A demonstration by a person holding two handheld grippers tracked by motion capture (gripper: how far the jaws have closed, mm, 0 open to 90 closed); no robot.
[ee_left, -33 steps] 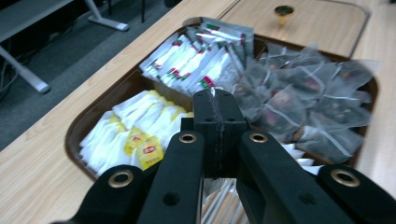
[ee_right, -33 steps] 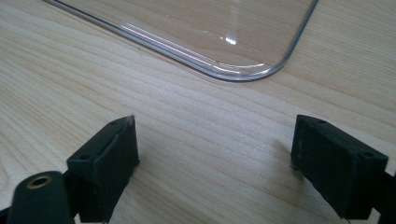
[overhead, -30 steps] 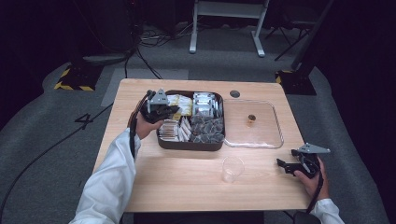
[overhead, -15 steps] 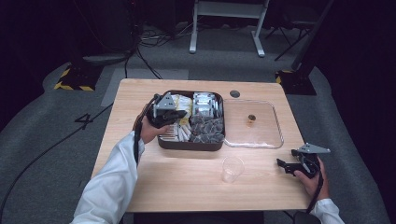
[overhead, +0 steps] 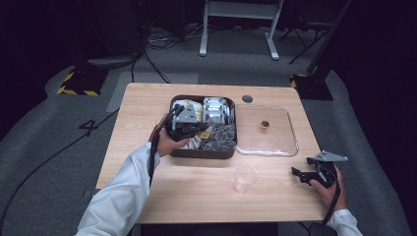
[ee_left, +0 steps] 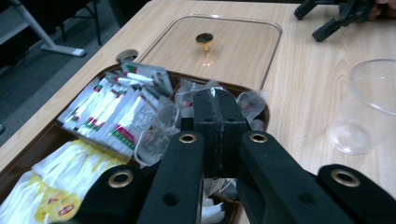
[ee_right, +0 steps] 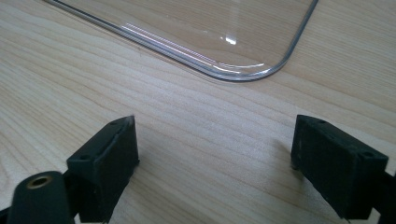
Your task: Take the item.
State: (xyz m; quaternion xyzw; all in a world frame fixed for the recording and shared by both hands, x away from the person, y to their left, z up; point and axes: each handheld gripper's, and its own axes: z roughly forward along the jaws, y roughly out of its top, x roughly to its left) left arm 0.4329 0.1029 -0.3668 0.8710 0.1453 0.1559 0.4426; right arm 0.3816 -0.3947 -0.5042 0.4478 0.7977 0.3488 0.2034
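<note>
My left gripper (ee_left: 218, 109) hangs over the sachet tray (overhead: 202, 153), jaws pressed together; my right gripper (overhead: 301, 175) rests spread wide.

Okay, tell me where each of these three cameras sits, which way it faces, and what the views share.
High view: above the person's side, looking forward and down on the table; both sleeves and both tongs show, left tongs over the brown tray.
Left gripper view: rides the left tongs, jaws pressed together, over the tray's packets toward the clear lid.
Right gripper view: rides the right tongs, jaws apart, low over the tabletop.
Shared: the lid in all three; the plastic cup in two.
</note>
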